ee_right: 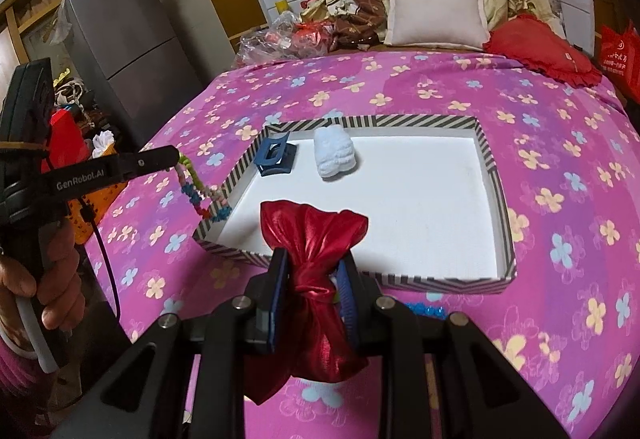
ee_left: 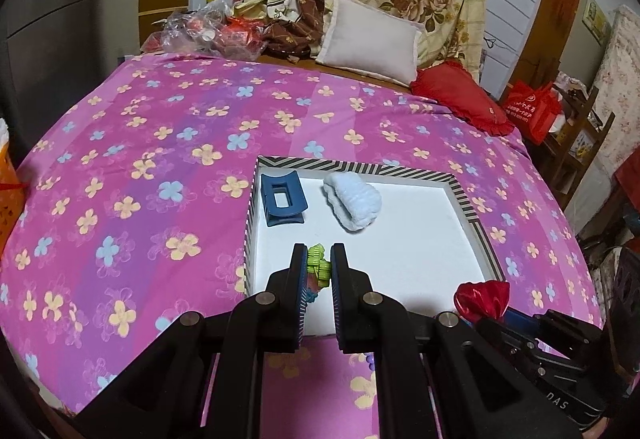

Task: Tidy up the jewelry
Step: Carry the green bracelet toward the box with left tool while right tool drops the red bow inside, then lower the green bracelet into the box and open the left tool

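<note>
Red satin fills the right gripper [ee_right: 314, 273]: its jaws pinch a knotted fabric scrunchie [ee_right: 314, 259] just short of the striped box's [ee_right: 492, 159] near wall. The left gripper [ee_left: 318, 263] is clamped narrow on a multicoloured beaded band [ee_left: 318, 264], which hangs over the box's left edge. Inside already lie a blue claw clip [ee_left: 282, 201] and a pale fluffy scrunchie [ee_left: 352, 205]. Judging by this, both pieces are being carried in for placing; next, each needs moving over bare white floor of the box, lowering and letting go, clear of the pieces there.
</note>
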### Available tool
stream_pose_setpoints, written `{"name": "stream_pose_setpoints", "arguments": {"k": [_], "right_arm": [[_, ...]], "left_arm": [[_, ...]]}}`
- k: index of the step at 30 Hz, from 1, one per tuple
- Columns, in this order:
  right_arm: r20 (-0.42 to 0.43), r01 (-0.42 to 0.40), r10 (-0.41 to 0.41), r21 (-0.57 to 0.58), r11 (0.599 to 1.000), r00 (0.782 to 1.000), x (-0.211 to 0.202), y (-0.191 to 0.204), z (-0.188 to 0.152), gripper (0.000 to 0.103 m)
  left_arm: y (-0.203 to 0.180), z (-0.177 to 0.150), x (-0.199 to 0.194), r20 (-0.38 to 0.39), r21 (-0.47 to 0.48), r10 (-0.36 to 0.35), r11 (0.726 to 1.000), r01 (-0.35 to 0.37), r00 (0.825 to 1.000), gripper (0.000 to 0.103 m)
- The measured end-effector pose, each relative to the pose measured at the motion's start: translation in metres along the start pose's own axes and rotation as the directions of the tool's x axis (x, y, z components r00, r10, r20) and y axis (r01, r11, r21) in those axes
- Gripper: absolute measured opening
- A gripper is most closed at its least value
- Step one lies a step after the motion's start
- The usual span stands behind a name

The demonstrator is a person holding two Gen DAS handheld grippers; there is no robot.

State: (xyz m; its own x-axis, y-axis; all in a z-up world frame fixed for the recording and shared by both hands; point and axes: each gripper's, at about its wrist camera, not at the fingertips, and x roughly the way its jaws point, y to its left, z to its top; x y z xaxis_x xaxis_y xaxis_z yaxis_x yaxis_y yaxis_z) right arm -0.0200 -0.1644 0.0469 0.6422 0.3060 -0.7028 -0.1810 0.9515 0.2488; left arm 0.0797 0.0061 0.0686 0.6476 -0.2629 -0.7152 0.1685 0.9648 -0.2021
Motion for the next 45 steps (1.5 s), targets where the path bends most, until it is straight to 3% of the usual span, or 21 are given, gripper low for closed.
{"name": "stream_pose_setpoints", "arguments": {"k": [11,21,30,34,45], "right_arm": [[-0.028,0.003,-0.002,0.018,1.0,1.0,0.029,-0.004,0.01,0.026],[-0.054,-0.002,0.003,0.018,1.0,0.999,0.063,0.001,0.028,0.026],[-0.092,-0.034,0.036,0.028,0.999,0.995,0.095,-0.001,0.039,0.026],[-0.103,-0.067,0.074,0.072,0.995,0.992,0.099,-0.01,0.041,0.026],[-0.113,-0.058,0.067,0.075,0.995,0.991,0.103,-0.015,0.042,0.026]], "left_arm": [[0.002,0.008,0.024,-0.021,-0.007,0.012,1.0,-0.012,1.0,0.007],[0.0,0.011,0.05,-0.062,-0.024,-0.023,0.999,0.022,0.998,0.007],[0.024,0.006,0.077,-0.125,-0.074,0.012,0.997,-0.022,0.992,0.007],[0.03,0.003,0.083,-0.138,-0.078,0.02,0.996,-0.031,0.99,0.007],[0.034,0.003,0.089,-0.144,-0.086,0.025,0.996,-0.038,0.989,0.007]]}}
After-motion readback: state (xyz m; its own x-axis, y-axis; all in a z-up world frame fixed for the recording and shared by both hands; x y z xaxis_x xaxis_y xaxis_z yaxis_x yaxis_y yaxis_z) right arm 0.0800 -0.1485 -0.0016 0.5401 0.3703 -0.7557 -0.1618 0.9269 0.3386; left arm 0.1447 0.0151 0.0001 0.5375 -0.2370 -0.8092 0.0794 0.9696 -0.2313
